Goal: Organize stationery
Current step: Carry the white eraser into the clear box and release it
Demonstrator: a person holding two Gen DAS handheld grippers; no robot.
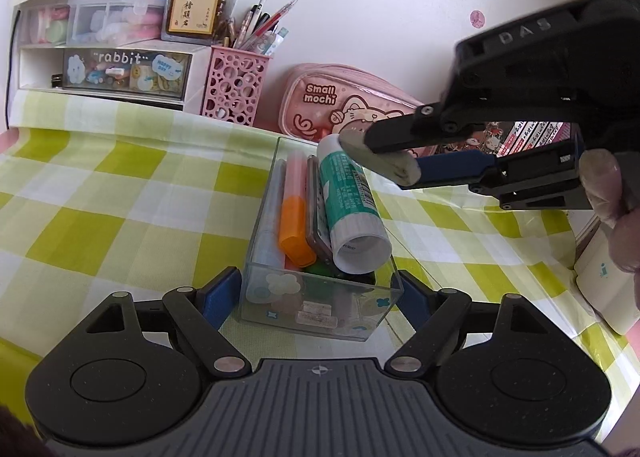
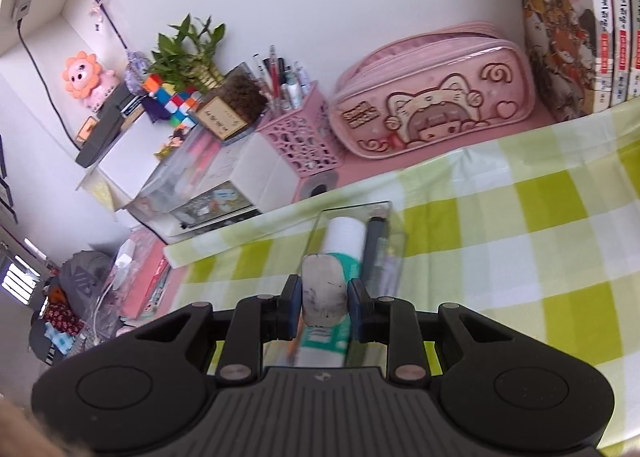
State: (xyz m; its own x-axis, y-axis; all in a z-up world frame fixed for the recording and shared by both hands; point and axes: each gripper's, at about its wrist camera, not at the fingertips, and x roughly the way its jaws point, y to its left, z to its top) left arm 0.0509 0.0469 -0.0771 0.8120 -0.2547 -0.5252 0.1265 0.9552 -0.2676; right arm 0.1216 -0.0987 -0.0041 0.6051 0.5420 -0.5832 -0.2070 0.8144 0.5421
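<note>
Left tool (image 1: pixel 310 299) pinches the near end of the clear box (image 1: pixel 320 313), which rests on the checked desk (image 1: pixel 120 197). Right tool (image 2: pixel 324 307) pinches a grey eraser (image 2: pixel 323 291) above the box, over the glue stick (image 1: pixel 352 209) and markers (image 1: pixel 294 213) inside.

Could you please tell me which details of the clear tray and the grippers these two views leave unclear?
- Left wrist view: the clear tray's bottom layer is hidden under the glue stick and orange marker.
- Right wrist view: the tray's near end is covered by the right gripper and the eraser it holds.
- Left wrist view: the left gripper's pad contact with the tray walls is unclear.
</note>
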